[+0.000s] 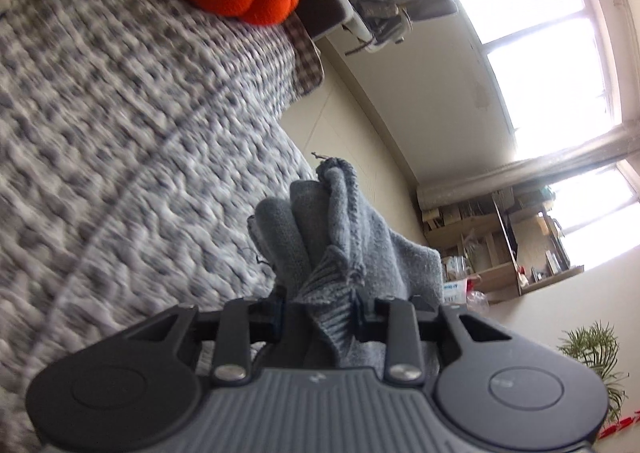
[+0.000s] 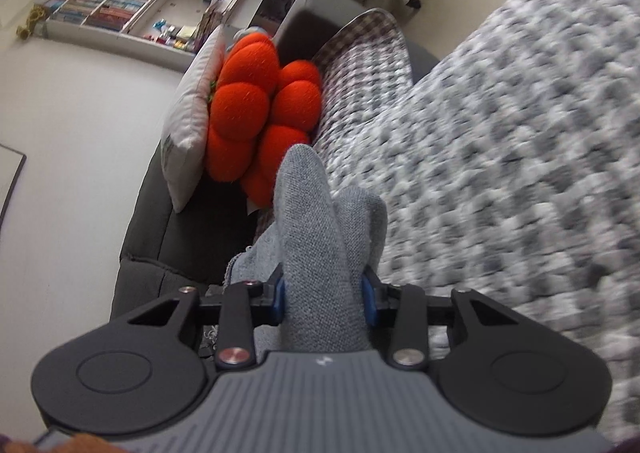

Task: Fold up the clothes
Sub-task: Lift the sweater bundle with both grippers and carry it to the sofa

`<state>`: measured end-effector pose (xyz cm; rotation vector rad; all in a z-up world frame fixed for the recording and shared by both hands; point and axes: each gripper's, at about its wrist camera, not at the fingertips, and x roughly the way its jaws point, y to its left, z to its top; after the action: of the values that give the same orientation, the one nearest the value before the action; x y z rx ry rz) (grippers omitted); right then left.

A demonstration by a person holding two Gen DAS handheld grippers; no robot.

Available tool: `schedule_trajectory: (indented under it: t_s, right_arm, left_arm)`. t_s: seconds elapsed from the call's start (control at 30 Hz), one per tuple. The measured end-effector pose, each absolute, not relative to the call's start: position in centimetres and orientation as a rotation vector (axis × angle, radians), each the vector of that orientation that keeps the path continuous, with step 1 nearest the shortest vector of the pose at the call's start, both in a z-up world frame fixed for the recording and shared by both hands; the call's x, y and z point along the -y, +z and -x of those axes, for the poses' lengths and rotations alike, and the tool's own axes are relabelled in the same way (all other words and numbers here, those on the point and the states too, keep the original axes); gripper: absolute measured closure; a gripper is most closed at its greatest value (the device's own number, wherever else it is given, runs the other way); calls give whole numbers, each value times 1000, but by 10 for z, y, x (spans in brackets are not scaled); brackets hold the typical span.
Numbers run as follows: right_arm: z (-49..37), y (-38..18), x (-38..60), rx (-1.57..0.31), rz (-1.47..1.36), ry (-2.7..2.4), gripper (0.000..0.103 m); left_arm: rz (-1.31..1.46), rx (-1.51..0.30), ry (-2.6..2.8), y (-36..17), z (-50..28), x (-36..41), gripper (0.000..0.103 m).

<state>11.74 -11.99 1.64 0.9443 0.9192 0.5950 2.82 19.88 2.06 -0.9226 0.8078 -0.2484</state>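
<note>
Seemingly bunched grey sweater, pointing forward.

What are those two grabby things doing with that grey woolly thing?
A person is folding clothes with a tool in each hand. The left tool is pinching a bunched-up edge of the grey knitted garment, and the right tool is clamped on another part of it. Both hold it above the chunky grey-and-white blanket. An orange cushion sits further back.
</note>
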Motion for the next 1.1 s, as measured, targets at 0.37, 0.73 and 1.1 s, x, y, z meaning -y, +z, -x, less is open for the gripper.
schedule_trajectory:
  t_s: [0.37,0.73,1.1]
  right_arm:
    - [-154,36,14,-983,-881,735,63]
    - [-203,58,-113,-1050,-781,886,63]
    - [-249,71,-245,-1114,-693,1051,64]
  left_arm:
    - [959,-707,-133,45,9,-292,72]
    - [1007,-593,-30,62,28,-387,73]
    - [1013,-468,81,82,48,-477,73]
